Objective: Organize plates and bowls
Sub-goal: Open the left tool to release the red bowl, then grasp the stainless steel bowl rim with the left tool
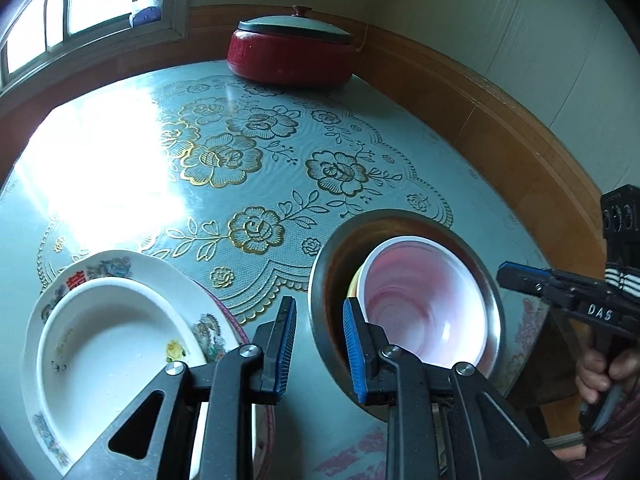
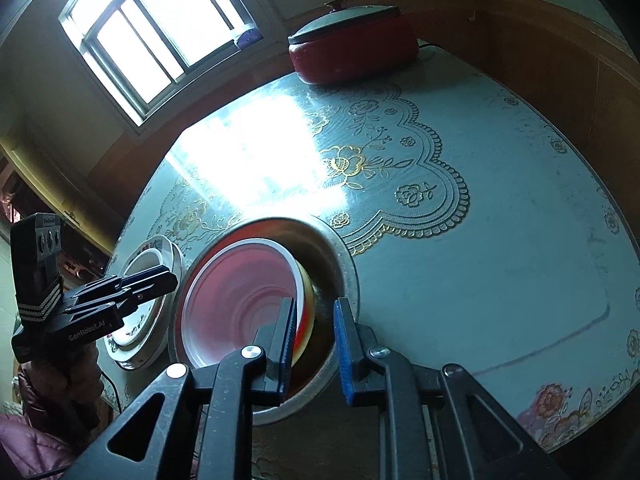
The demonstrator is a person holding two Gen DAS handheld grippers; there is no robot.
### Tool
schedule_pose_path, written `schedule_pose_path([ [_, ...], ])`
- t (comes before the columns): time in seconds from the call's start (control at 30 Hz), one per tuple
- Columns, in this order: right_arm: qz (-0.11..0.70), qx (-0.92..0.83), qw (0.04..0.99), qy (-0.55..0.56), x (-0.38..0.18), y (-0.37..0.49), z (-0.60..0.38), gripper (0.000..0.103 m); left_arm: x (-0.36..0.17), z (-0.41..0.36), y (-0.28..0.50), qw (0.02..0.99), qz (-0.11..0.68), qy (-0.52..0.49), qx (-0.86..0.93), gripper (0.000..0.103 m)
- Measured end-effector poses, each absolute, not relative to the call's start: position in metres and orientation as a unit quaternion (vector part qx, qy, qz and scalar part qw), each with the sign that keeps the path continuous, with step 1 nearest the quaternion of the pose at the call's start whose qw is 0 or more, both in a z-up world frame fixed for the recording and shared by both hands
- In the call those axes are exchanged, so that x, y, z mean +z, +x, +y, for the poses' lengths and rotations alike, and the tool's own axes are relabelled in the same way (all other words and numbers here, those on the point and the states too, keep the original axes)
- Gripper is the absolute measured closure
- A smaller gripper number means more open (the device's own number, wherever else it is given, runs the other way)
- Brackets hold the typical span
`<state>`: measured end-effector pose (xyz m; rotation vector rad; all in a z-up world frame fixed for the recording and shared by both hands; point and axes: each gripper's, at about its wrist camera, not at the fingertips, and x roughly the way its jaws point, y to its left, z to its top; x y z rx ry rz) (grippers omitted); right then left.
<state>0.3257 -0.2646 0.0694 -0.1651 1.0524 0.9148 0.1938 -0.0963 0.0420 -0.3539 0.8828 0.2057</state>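
A pink-swirled white bowl (image 1: 420,300) sits nested on a yellow bowl inside a large steel bowl (image 1: 332,264). A white plate (image 1: 108,340) rests on a patterned plate (image 1: 116,266), stacked at the near left. My left gripper (image 1: 320,332) is open and empty, hovering between the plate stack and the steel bowl. My right gripper (image 2: 316,340) is open and empty over the steel bowl's (image 2: 344,264) near rim, beside the pink bowl (image 2: 240,296). The right gripper also shows in the left wrist view (image 1: 520,276), and the left gripper shows in the right wrist view (image 2: 160,276) above the plates (image 2: 140,320).
A red lidded pot (image 1: 290,52) stands at the table's far edge by the wall. The round table (image 1: 460,184) has a blue floral cloth under glass. A window is at the far left. The table's near edge lies just below the bowls.
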Motion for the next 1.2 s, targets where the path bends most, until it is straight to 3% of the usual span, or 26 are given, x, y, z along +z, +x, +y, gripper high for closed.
schedule_pose_path([
  [0.13,0.493,0.410,0.764,-0.069,0.066,0.330,-0.272,0.077,0.037,-0.096,0.196,0.882,0.434,-0.154,0.105,0.079],
  [0.33,0.512,0.392,0.758,-0.093,0.048,0.329,-0.270,0.076,0.026,-0.101,0.203,0.876,0.450,-0.141,0.096,0.083],
  [0.4,0.509,0.396,0.757,-0.102,0.044,0.326,-0.268,0.080,0.023,-0.104,0.205,0.875,0.455,-0.137,0.092,0.084],
  [0.43,0.504,0.400,0.758,-0.106,0.043,0.323,-0.266,0.088,0.021,-0.105,0.206,0.874,0.457,-0.134,0.092,0.085],
  [0.97,0.492,0.356,0.788,-0.100,0.034,0.354,-0.272,0.090,0.016,-0.123,0.230,0.879,0.449,-0.136,0.080,0.084],
  [1.1,0.492,0.358,0.786,-0.106,0.029,0.352,-0.270,0.085,0.014,-0.122,0.230,0.878,0.449,-0.146,0.079,0.083],
  [1.2,0.493,0.354,0.789,-0.101,0.026,0.352,-0.271,0.082,0.014,-0.121,0.228,0.878,0.447,-0.146,0.087,0.074],
])
